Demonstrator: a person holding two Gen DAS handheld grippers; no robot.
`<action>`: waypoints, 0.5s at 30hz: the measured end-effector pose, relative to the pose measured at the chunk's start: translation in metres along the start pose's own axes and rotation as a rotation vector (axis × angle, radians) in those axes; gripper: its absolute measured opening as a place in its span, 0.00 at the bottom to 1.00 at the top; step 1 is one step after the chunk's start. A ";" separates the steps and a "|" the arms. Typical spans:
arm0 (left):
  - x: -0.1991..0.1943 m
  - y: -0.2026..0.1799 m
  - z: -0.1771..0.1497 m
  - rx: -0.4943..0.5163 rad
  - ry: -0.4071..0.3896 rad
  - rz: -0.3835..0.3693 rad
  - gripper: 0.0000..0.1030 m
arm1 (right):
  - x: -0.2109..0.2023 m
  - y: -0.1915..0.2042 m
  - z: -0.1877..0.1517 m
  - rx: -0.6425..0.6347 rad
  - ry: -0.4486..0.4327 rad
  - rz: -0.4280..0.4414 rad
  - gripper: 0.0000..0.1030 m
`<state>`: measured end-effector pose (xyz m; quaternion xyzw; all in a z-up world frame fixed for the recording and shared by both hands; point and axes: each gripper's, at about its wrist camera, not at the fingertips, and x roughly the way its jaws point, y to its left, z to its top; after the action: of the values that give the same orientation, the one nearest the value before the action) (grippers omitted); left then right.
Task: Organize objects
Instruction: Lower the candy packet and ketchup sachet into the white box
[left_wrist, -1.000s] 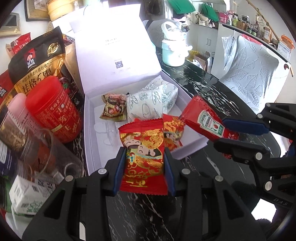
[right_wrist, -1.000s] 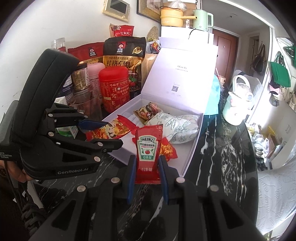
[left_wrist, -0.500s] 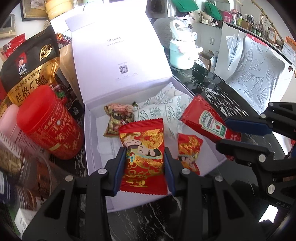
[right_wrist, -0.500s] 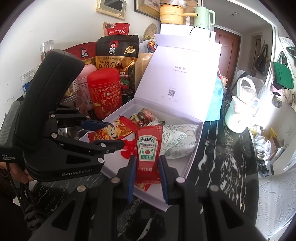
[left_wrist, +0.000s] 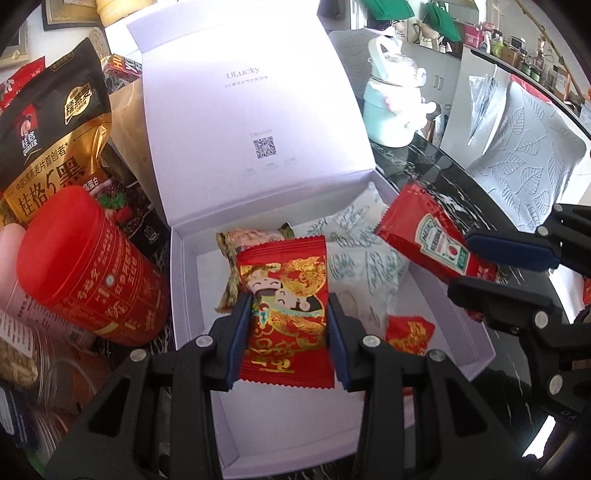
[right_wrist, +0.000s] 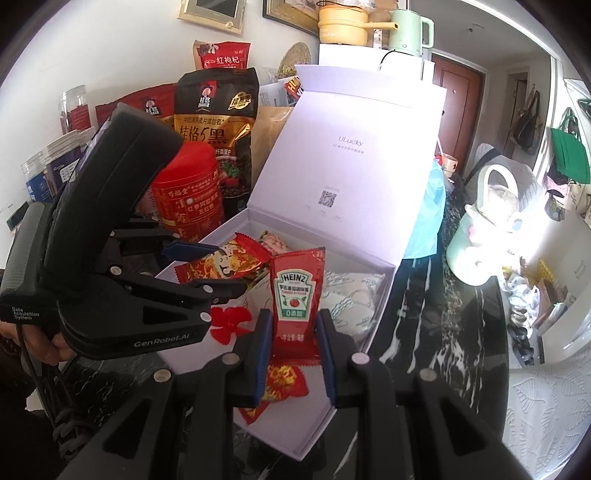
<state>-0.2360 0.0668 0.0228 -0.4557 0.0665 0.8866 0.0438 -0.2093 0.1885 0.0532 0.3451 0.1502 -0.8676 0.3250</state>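
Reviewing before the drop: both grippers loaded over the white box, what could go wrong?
1. The left gripper and right gripper sit close over the white box; they may collide.
2. The ketchup packet is pinched at its bottom end, so it might swing.
3. The red candy packet could land on the green-patterned pouch.

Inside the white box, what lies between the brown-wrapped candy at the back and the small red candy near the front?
In the left wrist view, the white leaf-print packet lies between the brown-wrapped candy and the small red candy in the white box.

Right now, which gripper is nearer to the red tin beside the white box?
Left. The left gripper hangs over the box just beside the red tin; the right gripper is over the box's far side.
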 end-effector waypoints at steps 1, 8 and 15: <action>0.002 0.000 0.002 -0.004 0.001 0.002 0.36 | 0.002 -0.001 0.001 -0.003 0.001 0.000 0.23; 0.015 0.005 0.019 -0.019 0.010 0.026 0.36 | 0.013 -0.012 0.017 -0.026 0.005 0.012 0.23; 0.036 0.008 0.030 -0.021 0.041 0.048 0.36 | 0.029 -0.020 0.030 -0.046 0.023 0.008 0.23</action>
<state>-0.2821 0.0639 0.0108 -0.4727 0.0689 0.8784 0.0162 -0.2533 0.1755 0.0552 0.3480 0.1724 -0.8586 0.3347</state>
